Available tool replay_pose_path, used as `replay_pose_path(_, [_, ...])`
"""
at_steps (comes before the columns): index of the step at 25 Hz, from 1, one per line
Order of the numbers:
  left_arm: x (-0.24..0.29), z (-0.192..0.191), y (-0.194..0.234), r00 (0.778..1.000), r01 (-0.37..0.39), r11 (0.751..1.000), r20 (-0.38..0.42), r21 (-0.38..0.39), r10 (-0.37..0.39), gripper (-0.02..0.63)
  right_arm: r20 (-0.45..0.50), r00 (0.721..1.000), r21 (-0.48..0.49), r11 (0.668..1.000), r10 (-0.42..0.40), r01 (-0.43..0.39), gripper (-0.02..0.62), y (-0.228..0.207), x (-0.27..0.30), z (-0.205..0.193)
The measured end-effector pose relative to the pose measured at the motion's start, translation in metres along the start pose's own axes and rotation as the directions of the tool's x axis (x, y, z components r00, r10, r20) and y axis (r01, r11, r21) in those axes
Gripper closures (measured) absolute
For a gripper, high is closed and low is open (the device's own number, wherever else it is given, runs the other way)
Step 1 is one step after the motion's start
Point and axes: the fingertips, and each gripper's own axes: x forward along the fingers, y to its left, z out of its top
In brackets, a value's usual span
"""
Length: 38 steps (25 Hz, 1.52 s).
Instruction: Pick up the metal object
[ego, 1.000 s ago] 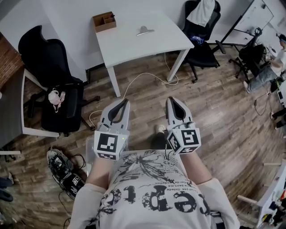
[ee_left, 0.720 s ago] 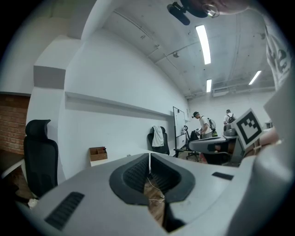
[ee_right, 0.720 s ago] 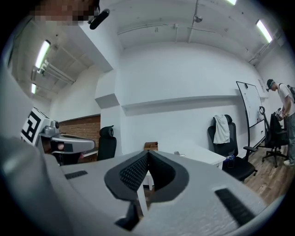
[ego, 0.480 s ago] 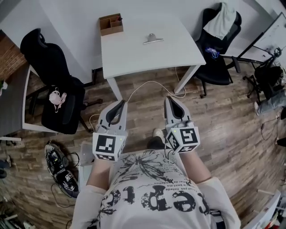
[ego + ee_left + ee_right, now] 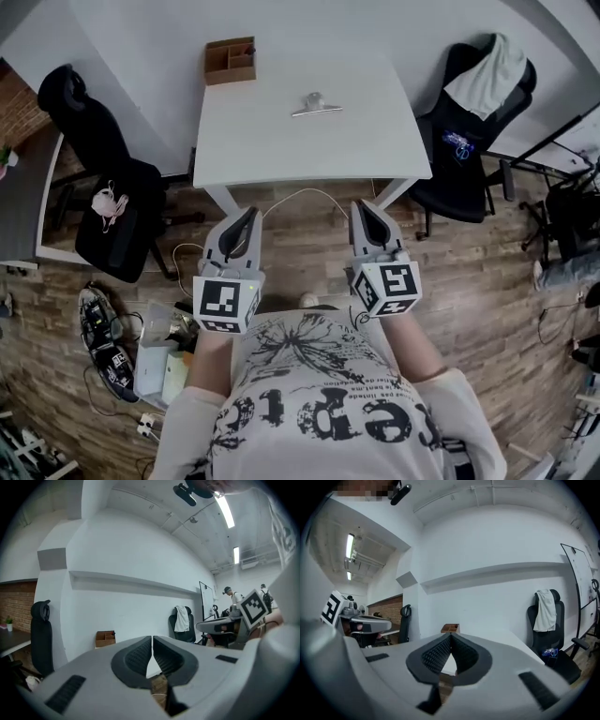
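A small metal clip-like object (image 5: 316, 104) lies near the middle of the white table (image 5: 375, 141) in the head view. My left gripper (image 5: 248, 215) and right gripper (image 5: 361, 208) are held side by side over the wooden floor, just short of the table's near edge. Both are shut with nothing between their jaws. In the left gripper view my left gripper (image 5: 152, 638) points at the table and back wall. My right gripper (image 5: 450, 636) does the same in the right gripper view. The metal object is hidden in both gripper views.
A wooden organizer box (image 5: 231, 60) stands at the table's back left corner. Black office chairs stand to the left (image 5: 98, 178) and to the right (image 5: 478, 122), the right one with a cloth over its back. A white cable (image 5: 300, 195) runs under the table. Clutter (image 5: 112, 337) lies on the floor at left.
The view has moved toward the table, which now sits squarely ahead and closer to both grippers. The grippers keep their side-by-side pose and stay shut.
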Motion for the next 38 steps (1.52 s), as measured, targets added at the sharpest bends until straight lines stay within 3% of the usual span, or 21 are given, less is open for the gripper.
replay_pose_path(10, [0.083,-0.012,0.042,0.996,-0.076,0.996,-0.043,-0.044,0.074,0.594,-0.060,0.997,-0.011,0.999,0.049,-0.049,0.603,-0.044,0.092,-0.010])
replay_pose_path(15, [0.150,-0.014,0.079,0.996,-0.074,0.996,-0.051,-0.052,0.071,0.594,-0.102,0.995,-0.013,1.000,0.018,-0.020,0.603,-0.076,0.166,-0.014])
replay_pose_path(26, [0.303,0.002,0.184,0.998,-0.041,0.997,-0.047,-0.061,0.038,0.594,-0.169,0.985,-0.009,0.999,0.038,-0.040,0.603,-0.122,0.341,-0.002])
replay_pose_path(32, [0.345,-0.009,0.223,0.998,-0.032,0.997,-0.051,-0.073,0.029,0.594,-0.306,0.951,0.005,0.999,0.041,-0.041,0.601,-0.133,0.404,-0.042])
replay_pose_path(38, [0.375,-0.031,0.246,0.997,-0.026,0.996,-0.078,-0.082,0.020,0.594,-0.487,0.873,-0.002,1.000,0.022,-0.026,0.459,-0.154,0.449,-0.114])
